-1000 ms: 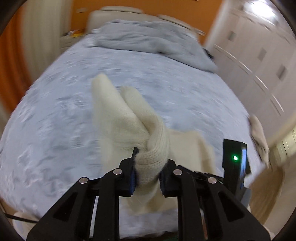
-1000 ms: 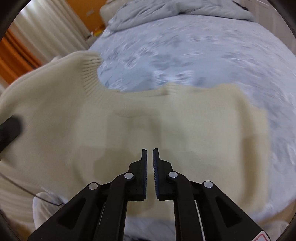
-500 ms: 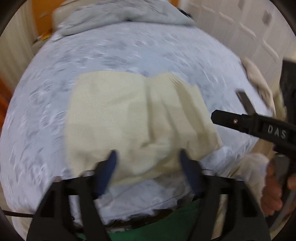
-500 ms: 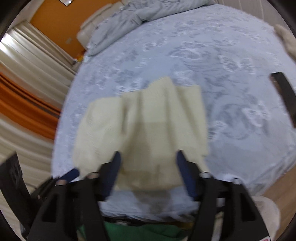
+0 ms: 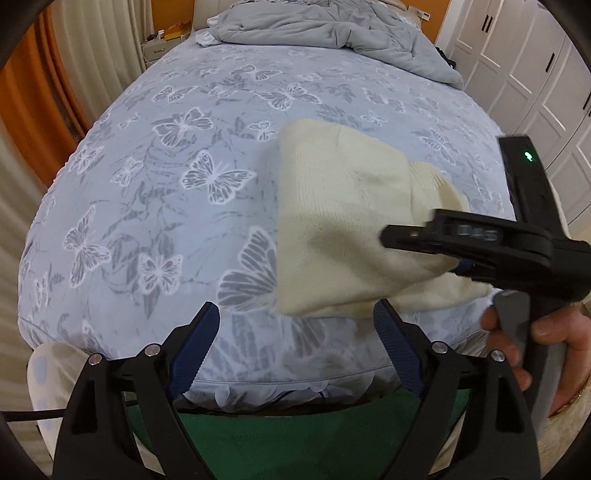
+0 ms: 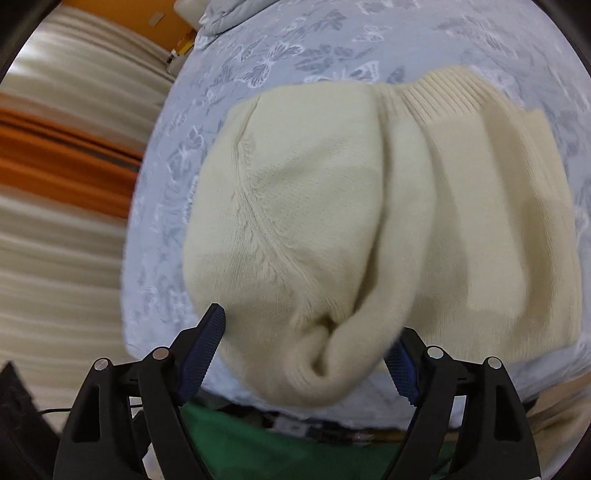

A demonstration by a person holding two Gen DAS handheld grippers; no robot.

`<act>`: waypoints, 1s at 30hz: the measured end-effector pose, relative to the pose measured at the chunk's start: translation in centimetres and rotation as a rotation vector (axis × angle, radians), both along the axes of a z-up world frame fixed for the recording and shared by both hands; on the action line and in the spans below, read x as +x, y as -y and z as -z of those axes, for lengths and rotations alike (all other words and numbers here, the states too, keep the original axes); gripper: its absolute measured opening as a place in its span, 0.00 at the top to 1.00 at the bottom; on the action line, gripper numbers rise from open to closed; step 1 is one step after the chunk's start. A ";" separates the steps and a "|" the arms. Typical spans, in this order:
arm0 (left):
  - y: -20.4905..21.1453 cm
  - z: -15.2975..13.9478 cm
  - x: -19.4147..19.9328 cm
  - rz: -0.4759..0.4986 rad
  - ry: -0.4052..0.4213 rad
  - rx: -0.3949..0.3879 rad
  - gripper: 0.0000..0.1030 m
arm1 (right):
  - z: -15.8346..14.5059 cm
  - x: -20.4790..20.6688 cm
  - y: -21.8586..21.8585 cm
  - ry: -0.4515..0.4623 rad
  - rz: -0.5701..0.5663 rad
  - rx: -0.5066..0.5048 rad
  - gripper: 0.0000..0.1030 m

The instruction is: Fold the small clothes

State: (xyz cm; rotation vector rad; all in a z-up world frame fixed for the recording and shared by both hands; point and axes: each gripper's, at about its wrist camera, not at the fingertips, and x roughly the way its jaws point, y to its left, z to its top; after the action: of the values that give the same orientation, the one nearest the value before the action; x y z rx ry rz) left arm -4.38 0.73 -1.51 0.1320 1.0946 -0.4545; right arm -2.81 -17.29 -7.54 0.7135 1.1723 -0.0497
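With both grippers, left (image 5: 293,341) and right (image 6: 308,354), spread wide and holding nothing, I should square the sweater (image 6: 369,221) at lower centre before pinching its near fold.

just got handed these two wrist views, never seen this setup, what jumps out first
A cream knit sweater, folded into a thick bundle, lies near the front edge of a bed with a blue-grey butterfly-print sheet. Both grippers are wide open: the right gripper straddles the bundle's near fold, the left gripper hangs just short of it. A rumpled grey duvet lies at the far end.
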 end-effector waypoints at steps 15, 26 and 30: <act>4.4 -0.8 0.3 0.085 0.016 -0.051 0.16 | -0.6 -7.8 12.5 0.033 0.179 -0.110 0.79; 8.6 3.0 0.7 0.142 -0.005 0.079 0.16 | -6.1 -10.3 10.5 0.143 0.206 -0.259 0.64; 7.0 3.3 1.3 0.090 -0.025 0.093 0.16 | -5.2 -8.3 6.8 0.181 0.078 -0.121 0.67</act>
State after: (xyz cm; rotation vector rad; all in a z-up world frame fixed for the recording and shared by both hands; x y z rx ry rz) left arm -3.05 -6.25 -4.83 0.2589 1.1378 -0.4868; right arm -11.13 -24.05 -2.30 0.6421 0.9605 -0.1181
